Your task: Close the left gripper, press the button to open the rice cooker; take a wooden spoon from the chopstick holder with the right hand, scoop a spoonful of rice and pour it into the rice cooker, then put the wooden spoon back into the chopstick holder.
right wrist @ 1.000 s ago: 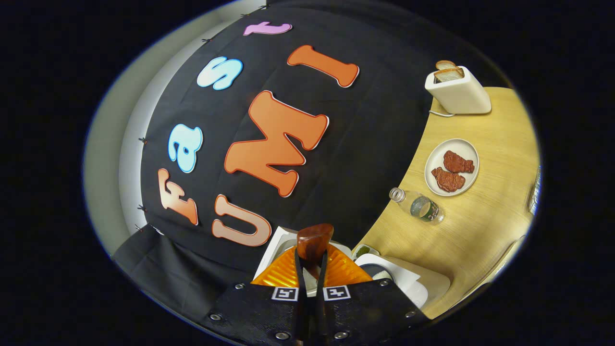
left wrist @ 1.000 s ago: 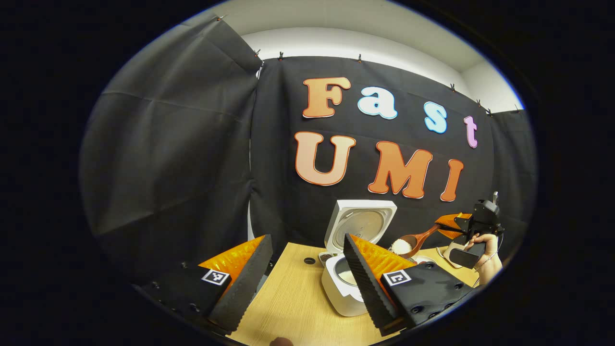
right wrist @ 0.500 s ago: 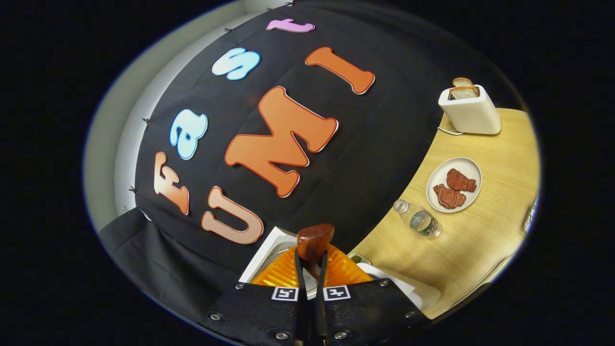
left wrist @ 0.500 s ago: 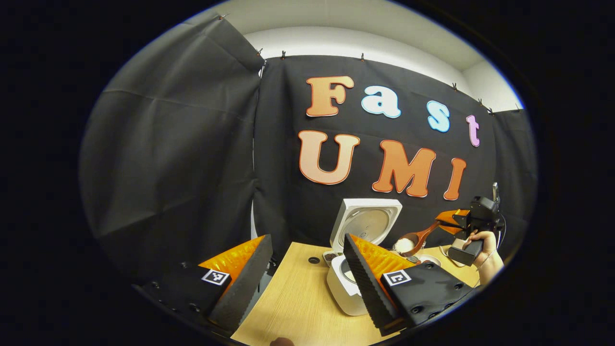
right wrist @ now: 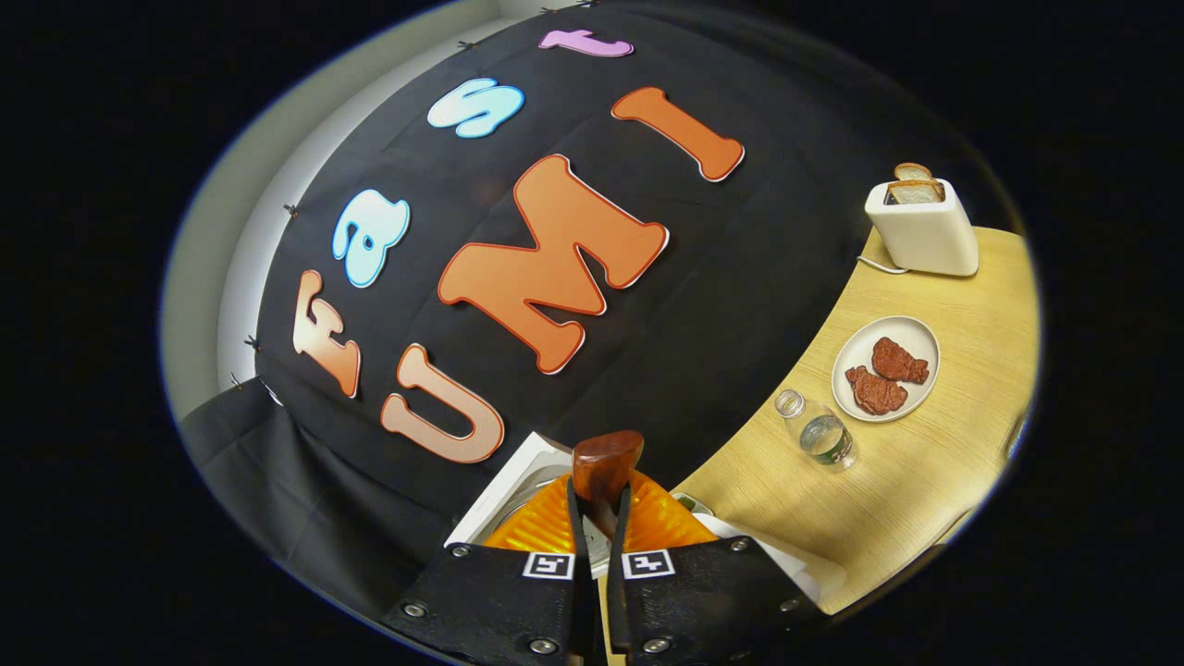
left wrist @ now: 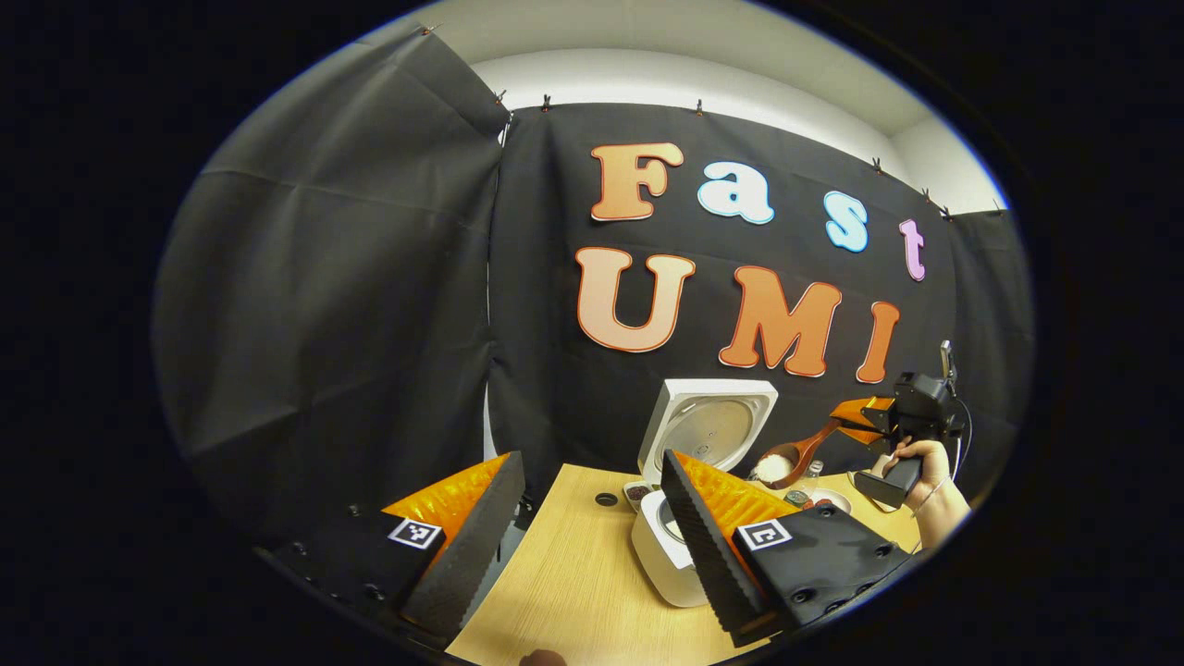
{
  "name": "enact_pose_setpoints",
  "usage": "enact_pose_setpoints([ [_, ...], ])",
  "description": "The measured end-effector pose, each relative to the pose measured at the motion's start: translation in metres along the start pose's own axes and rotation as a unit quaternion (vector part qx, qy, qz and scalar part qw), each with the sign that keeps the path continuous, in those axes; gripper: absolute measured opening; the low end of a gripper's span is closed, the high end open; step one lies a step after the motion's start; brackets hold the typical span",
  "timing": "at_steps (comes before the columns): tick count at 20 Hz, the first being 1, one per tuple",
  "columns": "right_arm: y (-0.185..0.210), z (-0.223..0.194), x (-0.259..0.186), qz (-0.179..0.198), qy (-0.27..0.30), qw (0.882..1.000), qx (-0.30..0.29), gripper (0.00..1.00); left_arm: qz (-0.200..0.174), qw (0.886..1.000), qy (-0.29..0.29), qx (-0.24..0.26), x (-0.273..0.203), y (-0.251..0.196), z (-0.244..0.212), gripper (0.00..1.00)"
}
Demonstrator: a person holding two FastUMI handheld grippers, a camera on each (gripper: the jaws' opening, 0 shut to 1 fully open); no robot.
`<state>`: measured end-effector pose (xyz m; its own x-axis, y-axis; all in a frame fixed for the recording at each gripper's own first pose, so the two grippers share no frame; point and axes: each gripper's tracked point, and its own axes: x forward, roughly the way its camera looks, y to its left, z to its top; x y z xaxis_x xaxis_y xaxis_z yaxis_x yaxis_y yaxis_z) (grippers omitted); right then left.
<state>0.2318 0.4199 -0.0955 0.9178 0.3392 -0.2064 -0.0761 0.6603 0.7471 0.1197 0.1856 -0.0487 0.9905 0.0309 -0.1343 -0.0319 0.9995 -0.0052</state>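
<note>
The white rice cooker [left wrist: 659,560] stands on the wooden table [left wrist: 573,592] with its lid [left wrist: 708,425] raised. My left gripper [left wrist: 592,462] is open and holds nothing; its right finger covers part of the pot. To the right of the lid, the wooden spoon [left wrist: 786,461] carries white rice in the air, held by my right gripper [left wrist: 856,421] in a hand [left wrist: 925,462]. In the right gripper view, my right gripper [right wrist: 597,504] is shut on the spoon's handle, and the spoon bowl [right wrist: 606,462] points forward above the cooker lid [right wrist: 513,481].
A white toaster [right wrist: 925,231] with bread stands at the far end of the table [right wrist: 934,481]. Nearer are a plate [right wrist: 916,333] with two brown pieces and a clear bottle [right wrist: 819,435]. Small dishes [left wrist: 636,493] sit beside the cooker.
The right gripper has risen a little with the rice-filled spoon and rolled slightly, so the table things shift down in its view. The left gripper stays open, nearly still.
</note>
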Motion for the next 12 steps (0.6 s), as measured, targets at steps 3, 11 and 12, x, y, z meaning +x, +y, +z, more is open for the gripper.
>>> enact_pose_setpoints([
  [3, 0.006, -0.002, 0.007, 0.002, -0.003, 1.000, -0.026, 0.05, 0.003, 1.000, 0.003, 0.001, 0.005, 0.002, -0.002, 1.00],
  [11, 0.027, -0.006, 0.019, 0.018, -0.011, 0.995, -0.097, 0.05, 0.008, 1.000, 0.009, 0.000, 0.017, 0.008, -0.005, 1.00],
  [12, 0.030, -0.006, 0.019, 0.020, -0.013, 0.994, -0.106, 0.05, 0.008, 1.000, 0.009, 0.000, 0.018, 0.008, -0.004, 1.00],
])
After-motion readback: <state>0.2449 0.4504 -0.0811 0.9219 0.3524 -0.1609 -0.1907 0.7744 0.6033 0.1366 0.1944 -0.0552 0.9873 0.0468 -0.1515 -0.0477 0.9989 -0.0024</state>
